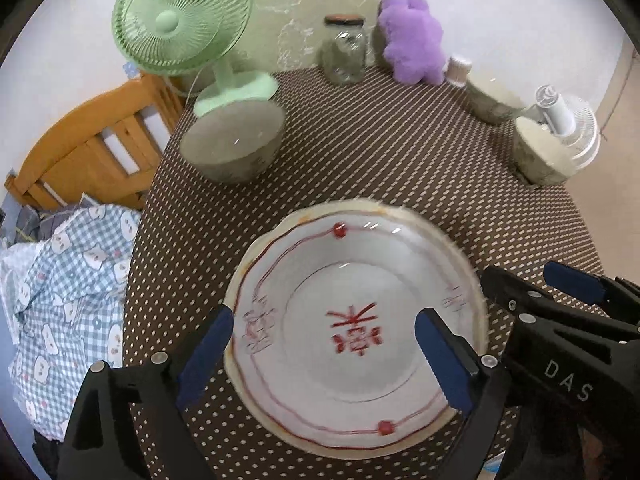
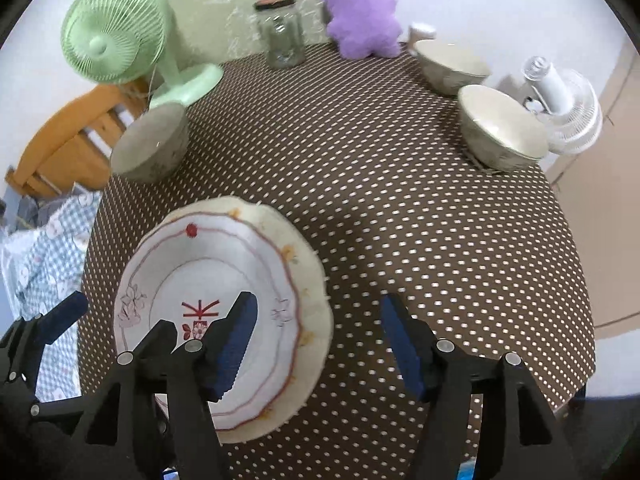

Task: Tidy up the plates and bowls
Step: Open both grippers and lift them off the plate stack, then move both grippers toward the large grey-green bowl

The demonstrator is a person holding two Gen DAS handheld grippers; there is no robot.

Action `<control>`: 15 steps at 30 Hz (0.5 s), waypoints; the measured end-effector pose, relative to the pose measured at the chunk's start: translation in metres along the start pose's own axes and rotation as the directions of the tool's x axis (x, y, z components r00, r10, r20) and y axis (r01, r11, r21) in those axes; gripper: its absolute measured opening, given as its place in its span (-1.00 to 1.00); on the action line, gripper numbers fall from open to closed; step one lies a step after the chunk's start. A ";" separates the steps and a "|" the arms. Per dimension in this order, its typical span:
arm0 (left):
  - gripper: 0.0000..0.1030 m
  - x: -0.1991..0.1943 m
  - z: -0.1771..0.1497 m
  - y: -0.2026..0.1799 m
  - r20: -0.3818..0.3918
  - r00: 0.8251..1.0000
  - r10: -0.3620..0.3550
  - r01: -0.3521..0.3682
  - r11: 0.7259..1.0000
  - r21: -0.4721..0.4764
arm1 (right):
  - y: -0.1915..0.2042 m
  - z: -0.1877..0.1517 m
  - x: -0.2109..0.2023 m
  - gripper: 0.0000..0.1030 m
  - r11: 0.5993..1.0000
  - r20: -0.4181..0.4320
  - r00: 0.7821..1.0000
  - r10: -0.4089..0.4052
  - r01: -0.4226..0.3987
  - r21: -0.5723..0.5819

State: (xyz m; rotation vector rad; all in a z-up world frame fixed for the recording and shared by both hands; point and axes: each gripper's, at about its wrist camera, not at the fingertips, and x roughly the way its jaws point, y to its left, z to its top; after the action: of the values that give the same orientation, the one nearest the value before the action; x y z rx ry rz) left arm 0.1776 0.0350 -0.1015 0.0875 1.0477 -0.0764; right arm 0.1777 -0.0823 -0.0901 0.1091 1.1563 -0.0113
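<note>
Left wrist view: plates [image 1: 356, 328] stacked near table [image 1: 360, 152] front edge, both grippers [image 1: 324, 344] [image 2: 316, 344] wide, empty, above. Risk: jaw clipping rim, nudging stack twd edge; bowls [image 2: 500, 128] far side.

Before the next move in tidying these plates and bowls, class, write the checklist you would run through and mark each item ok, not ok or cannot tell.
1. Left gripper jaws open, nothing clamped: ok.
2. Right gripper jaws open, nothing clamped: ok.
3. Red-patterned plate resting on the dotted tablecloth, free of both grippers: ok.
4. A second plate under it, showing as a cream floral rim: cannot tell whether they sit squarely.
5. All three bowls upright and unstacked: left bowl, near right bowl, far right bowl: ok.
6. Near right bowl safely away from the table edge: not ok, it sits close to the edge.
</note>
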 end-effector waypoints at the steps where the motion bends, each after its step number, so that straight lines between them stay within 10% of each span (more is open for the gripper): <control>1: 0.82 -0.003 0.003 -0.005 0.006 1.000 -0.004 0.004 1.000 0.002 | -0.006 0.001 -0.004 0.33 1.000 0.007 1.000 -0.002 0.002 0.009; 15: 0.81 -0.012 0.040 -0.088 0.051 0.999 0.019 -0.019 1.000 0.010 | -0.099 0.033 -0.031 0.33 0.999 0.058 0.998 -0.012 0.010 0.034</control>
State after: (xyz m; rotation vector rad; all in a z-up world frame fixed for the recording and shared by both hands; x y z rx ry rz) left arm 0.1968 -0.0567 -0.0746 0.1045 0.9958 -0.0667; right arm 0.1891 -0.1849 -0.0564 0.1319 1.0985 -0.0434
